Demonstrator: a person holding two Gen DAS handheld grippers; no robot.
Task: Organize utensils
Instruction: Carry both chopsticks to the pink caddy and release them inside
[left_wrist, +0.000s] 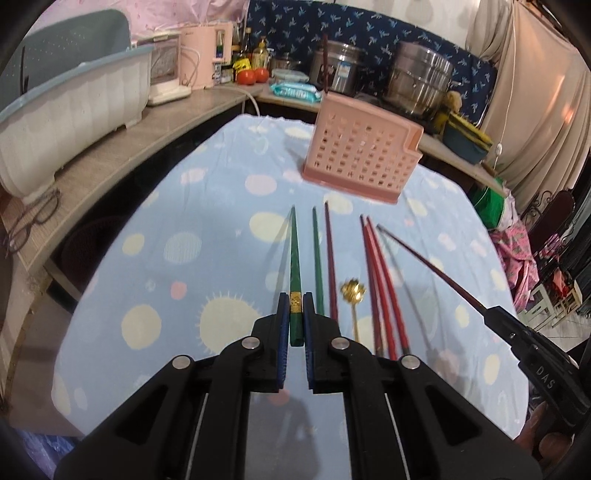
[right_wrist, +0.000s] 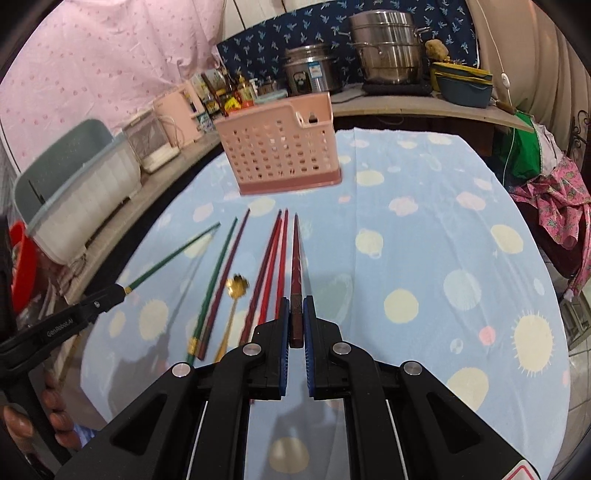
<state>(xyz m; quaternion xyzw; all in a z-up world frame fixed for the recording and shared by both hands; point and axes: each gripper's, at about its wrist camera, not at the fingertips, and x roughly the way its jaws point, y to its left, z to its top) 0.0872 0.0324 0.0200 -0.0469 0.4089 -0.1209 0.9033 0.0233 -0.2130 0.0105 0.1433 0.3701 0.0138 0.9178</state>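
Pink plastic, pierced with square holes, the utensil holder (left_wrist: 364, 153) stands on the worktop (left_wrist: 155, 221), which wears a blue spotted cloth. Just in front of the holder lie a green chopstick (left_wrist: 317, 258), a dark purple one (left_wrist: 330, 258), two red chopsticks (left_wrist: 380, 280) and a gold spoon (left_wrist: 353, 295); the spoon is blurred and its handle end is cut off behind the fingers. The left hand-held gripper (left_wrist: 295, 314) is clenched on a second green chopstick (left_wrist: 294, 266), lifted clear of the cloth. The right hand-held gripper (right_wrist: 296, 314) is clenched on a dark red-brown chopstick (right_wrist: 296, 266), also raised. What stands inside the holder is hard to make out.
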